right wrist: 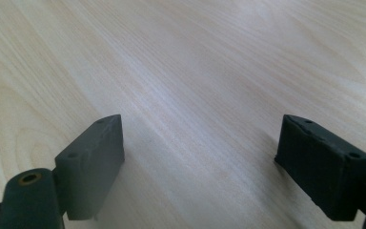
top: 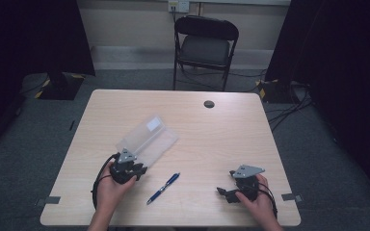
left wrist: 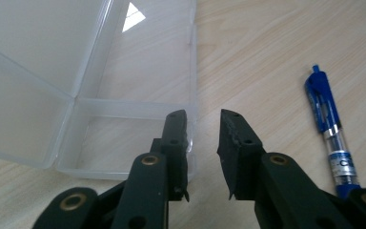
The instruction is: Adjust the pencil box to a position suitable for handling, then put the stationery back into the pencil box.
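Observation:
A clear plastic box (top: pixel 147 137) lies open on the wooden table (top: pixel 212 139), its lid (left wrist: pixel 24 71) folded back. My left gripper (top: pixel 136 161) is at the box's near end. In the left gripper view, my left gripper (left wrist: pixel 204 119) has its jaws a little apart at the box's (left wrist: pixel 124 86) near right corner; the left jaw overlaps the side wall and no pad presses on it. A blue pen (top: pixel 164 188) lies on the table to the right, beside the jaws (left wrist: pixel 331 129). My right gripper (top: pixel 225 194) rests near the front right edge, open wide (right wrist: pixel 202 129) over bare wood.
A black folding chair (top: pixel 205 43) stands behind the table. A round cable hole (top: pixel 209 104) sits near the table's far edge. Cables trail on the grey floor at the right. Dark curtains hang on both sides.

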Demonstrator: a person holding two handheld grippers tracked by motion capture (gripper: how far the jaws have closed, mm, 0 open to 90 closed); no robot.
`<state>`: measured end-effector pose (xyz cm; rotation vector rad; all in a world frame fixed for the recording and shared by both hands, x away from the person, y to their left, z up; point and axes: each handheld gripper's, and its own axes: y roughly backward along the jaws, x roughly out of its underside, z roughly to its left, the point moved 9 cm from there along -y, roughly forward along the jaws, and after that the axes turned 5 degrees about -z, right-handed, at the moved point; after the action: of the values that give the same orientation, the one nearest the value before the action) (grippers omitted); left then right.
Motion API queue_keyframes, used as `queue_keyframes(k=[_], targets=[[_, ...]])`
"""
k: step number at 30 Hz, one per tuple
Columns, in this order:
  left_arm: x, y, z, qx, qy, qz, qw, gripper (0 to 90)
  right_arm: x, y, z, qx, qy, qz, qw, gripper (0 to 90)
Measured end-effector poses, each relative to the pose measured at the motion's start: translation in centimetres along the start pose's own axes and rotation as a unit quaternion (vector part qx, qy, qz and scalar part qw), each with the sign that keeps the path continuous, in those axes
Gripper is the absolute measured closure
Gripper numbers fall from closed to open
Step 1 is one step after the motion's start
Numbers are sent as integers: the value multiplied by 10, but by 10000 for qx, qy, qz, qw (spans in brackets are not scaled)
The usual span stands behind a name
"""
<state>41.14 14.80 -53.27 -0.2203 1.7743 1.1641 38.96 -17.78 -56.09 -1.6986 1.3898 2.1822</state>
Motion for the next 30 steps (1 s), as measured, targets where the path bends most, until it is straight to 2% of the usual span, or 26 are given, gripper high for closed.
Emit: queue_keyframes(k=[6,8,11,15,16,21,25,29,30], targets=[[-1,9,-3,34,58,-135,9999,661,0,0,0,0,1,-1,10000,152],[0,11,-5,43,93,-177,9998,613,0,0,0,1,2,0,10000,152],[3,15,-9,31,-21,-207,9998,550,0,0,0,9,1,1,10000,152],[4,17,-12,31,55,-220,9997,440,0,0,0,2,1,0,10000,152],[4,17,-12,51,70,-235,9997,440,0,0,0,2,2,-1,10000,152],[1,19,-20,119,16,-342,9993,336,0,0,0,4,2,0,10000,152],[1,20,-26,199,20,-375,9991,308,0,0,0,9,3,1,10000,152],[4,20,-31,234,0,-324,9992,294,0,0,0,3,2,0,10000,152],[6,20,-32,215,6,-241,9995,292,0,0,0,3,2,0,10000,152]])
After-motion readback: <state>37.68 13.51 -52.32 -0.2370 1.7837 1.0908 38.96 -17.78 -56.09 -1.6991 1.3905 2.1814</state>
